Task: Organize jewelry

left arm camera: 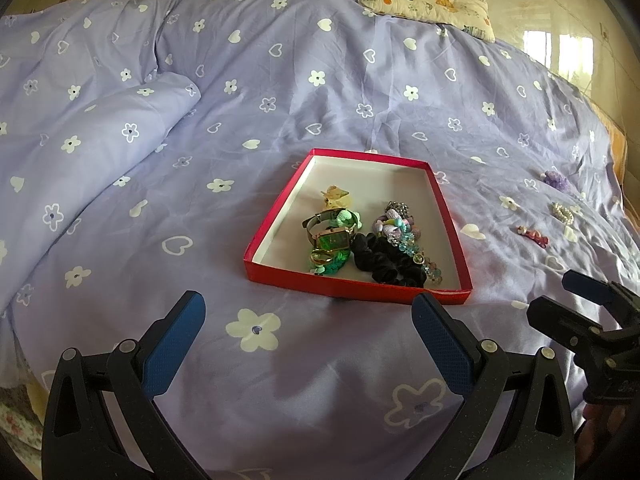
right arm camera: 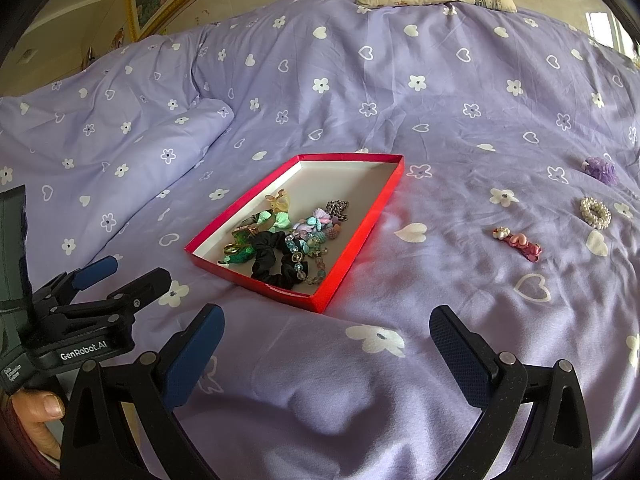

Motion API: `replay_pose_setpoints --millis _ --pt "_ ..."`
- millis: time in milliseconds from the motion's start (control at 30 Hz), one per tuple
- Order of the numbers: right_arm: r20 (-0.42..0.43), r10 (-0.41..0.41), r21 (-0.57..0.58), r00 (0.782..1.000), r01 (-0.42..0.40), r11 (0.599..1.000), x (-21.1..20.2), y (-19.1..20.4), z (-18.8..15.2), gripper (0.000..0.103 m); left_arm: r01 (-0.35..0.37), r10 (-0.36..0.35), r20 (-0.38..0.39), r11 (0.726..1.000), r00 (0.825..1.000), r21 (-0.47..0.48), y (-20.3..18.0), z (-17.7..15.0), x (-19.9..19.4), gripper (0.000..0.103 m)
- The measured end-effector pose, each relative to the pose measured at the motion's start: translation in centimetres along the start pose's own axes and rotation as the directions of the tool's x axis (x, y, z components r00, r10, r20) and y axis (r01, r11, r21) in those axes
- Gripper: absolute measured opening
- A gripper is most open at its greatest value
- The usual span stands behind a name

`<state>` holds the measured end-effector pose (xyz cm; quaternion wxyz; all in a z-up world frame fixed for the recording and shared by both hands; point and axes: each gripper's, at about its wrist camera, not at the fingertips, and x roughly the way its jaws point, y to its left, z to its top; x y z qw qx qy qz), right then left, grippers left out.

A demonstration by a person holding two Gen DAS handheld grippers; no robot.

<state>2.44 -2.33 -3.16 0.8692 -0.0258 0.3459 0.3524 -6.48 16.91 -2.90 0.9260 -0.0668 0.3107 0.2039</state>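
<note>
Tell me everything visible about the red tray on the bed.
The red tray is a shallow rectangular box, looking like cardboard, with glossy red walls and a plain white inside. It lies flat and open on the purple bedspread, ahead of both open grippers, touched by neither. Its near half holds a pile: a black scrunchie, a green-faced watch, bead bracelets and a yellowish clip. The far half is bare. Three more pieces lie outside, to its right.

Soft daylight is admitted from a window (left arm camera: pixel 560 46) at the upper right, glaring on glossy wall tiles. Faint shadows are cast on the bedspread (left arm camera: pixel 280 100). Edges are bent and vignetted by fisheye distortion.
</note>
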Motion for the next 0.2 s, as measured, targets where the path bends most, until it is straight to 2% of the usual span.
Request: replay_pose_setpoints --millis 200 --pt "-0.019 0.005 0.016 1.0 -0.004 1.0 0.43 -0.44 0.22 0.103 0.019 -0.019 -0.008 1.0 1.0 0.002 -0.35 0.18 0.19 0.103"
